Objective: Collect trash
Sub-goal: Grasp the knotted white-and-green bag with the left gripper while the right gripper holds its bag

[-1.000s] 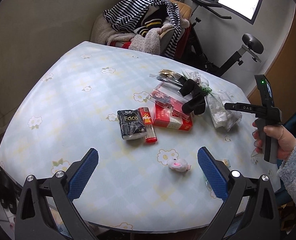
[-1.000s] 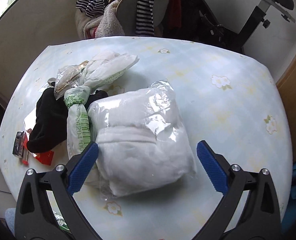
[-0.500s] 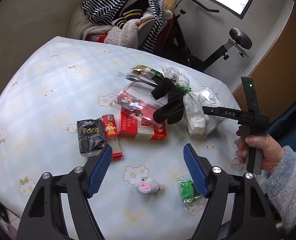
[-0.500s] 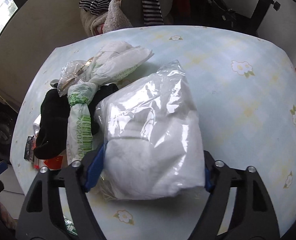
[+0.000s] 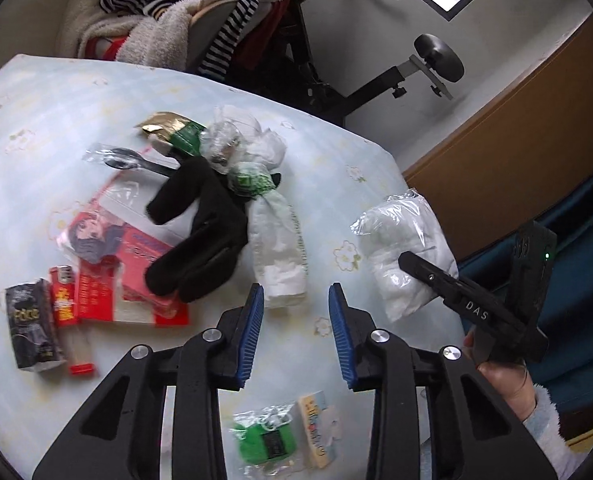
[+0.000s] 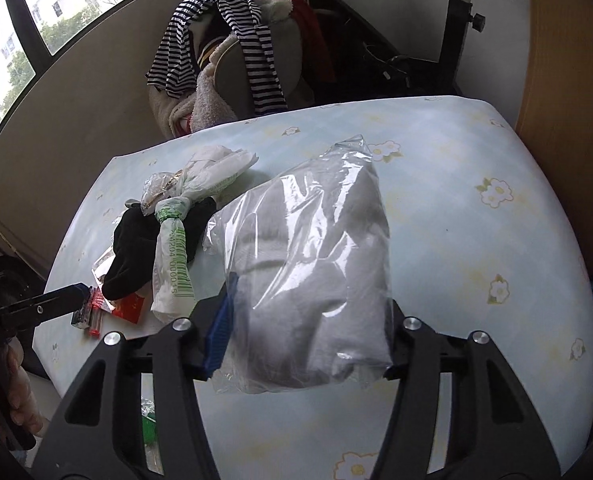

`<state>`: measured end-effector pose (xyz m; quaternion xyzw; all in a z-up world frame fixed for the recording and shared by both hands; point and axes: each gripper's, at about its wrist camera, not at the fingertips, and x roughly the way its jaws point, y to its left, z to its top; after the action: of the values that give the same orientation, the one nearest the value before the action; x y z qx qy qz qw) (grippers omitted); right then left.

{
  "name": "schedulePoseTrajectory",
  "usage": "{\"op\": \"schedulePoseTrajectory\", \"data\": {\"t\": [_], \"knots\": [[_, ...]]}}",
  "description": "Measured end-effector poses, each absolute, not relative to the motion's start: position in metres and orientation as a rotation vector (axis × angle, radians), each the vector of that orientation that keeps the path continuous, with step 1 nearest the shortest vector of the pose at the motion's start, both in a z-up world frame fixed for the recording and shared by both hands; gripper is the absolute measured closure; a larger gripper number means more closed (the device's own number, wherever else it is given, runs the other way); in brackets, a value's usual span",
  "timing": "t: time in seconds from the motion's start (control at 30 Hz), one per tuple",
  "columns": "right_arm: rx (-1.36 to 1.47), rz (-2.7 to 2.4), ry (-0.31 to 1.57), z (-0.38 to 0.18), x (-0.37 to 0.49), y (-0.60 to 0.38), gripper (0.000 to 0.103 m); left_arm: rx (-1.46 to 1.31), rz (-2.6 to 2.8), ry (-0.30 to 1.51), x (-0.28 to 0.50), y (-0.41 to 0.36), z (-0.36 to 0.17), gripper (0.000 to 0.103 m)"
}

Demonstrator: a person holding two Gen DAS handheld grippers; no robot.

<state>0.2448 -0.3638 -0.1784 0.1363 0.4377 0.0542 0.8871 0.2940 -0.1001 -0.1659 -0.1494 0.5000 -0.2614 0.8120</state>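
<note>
The right gripper [image 6: 308, 332] holds the clear bag of white stuff [image 6: 316, 280] between its fingers, lifted above the table [image 6: 476, 256]: the pick-up step. The left gripper [image 5: 295, 332], fingers narrow and empty, hovers near the knotted white bag [image 5: 276, 248]. Next likely calls for carrying the held bag off to a bin, none visible.

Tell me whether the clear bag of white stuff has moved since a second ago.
Yes. The clear bag, clamped in the right gripper, now sits off the table, away from the knotted white bag it lay against.
</note>
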Motion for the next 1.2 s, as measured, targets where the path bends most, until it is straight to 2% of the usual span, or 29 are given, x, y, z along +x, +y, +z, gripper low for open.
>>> {"op": "schedulePoseTrajectory", "data": {"t": [0.13,0.23,0.43,0.47,0.53,0.57,0.7,1.0,1.2], "knots": [[0.309,0.122,0.902,-0.177,0.237,-0.370,0.046,-0.282,-0.506,1.115,0.304,-0.123,-0.182,0.069],[0.301,0.126,0.896,-0.177,0.233,-0.371,0.046,-0.279,-0.424,1.114,0.315,-0.133,-0.191,0.042],[0.318,0.133,0.904,-0.180,0.231,-0.377,0.046,-0.260,-0.350,1.146,0.341,-0.161,-0.207,0.040],[0.321,0.132,0.907,-0.180,0.231,-0.378,0.046,-0.266,-0.335,1.156,0.345,-0.163,-0.211,0.044],[0.324,0.134,0.909,-0.179,0.230,-0.379,0.046,-0.287,-0.345,1.193,0.350,-0.164,-0.219,0.073],[0.321,0.136,0.908,-0.177,0.229,-0.379,0.046,-0.296,-0.358,1.200,0.348,-0.165,-0.219,0.077],[0.297,0.136,0.886,-0.167,0.220,-0.378,0.046,-0.311,-0.477,1.155,0.330,-0.166,-0.193,0.080],[0.294,0.146,0.833,-0.137,0.200,-0.368,0.046,-0.361,-0.594,0.936,0.284,-0.127,-0.084,0.080],[0.263,0.187,0.804,-0.112,0.175,-0.344,0.046,-0.251,-0.585,0.877,0.216,-0.088,-0.065,0.080]]}}
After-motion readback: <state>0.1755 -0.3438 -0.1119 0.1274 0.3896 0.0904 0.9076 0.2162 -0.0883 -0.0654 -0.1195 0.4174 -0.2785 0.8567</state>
